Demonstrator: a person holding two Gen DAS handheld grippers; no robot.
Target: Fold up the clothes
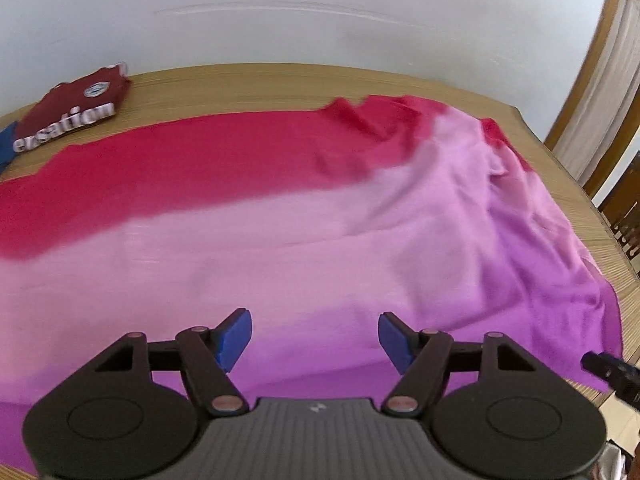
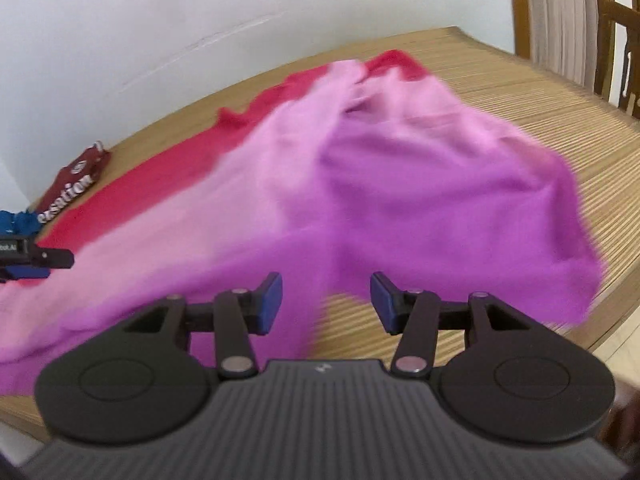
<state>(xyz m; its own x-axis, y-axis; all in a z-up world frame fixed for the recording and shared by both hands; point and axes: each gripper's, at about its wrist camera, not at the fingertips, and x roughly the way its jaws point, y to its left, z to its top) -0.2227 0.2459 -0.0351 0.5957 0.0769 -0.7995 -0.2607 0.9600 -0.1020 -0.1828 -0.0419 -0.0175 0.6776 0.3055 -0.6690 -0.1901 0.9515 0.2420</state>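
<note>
A large garment (image 1: pixel 280 240) that fades from red through pale pink to purple lies spread over the wooden table (image 1: pixel 260 84); its right part is rumpled. It also fills the right wrist view (image 2: pixel 400 184). My left gripper (image 1: pixel 315 336) is open and empty, hovering over the purple near edge. My right gripper (image 2: pixel 326 304) is open and empty, just above the garment's purple hem near the table's front edge. The right gripper's tip shows in the left wrist view (image 1: pixel 612 372), and the left gripper shows at the left of the right wrist view (image 2: pixel 36 258).
A folded dark red shirt (image 1: pixel 76 108) with white lettering lies at the far left of the table, also in the right wrist view (image 2: pixel 74 184). A blue cloth (image 2: pixel 18 222) lies beside it. A white wall stands behind. Wooden chairs (image 2: pixel 616 40) stand at the right.
</note>
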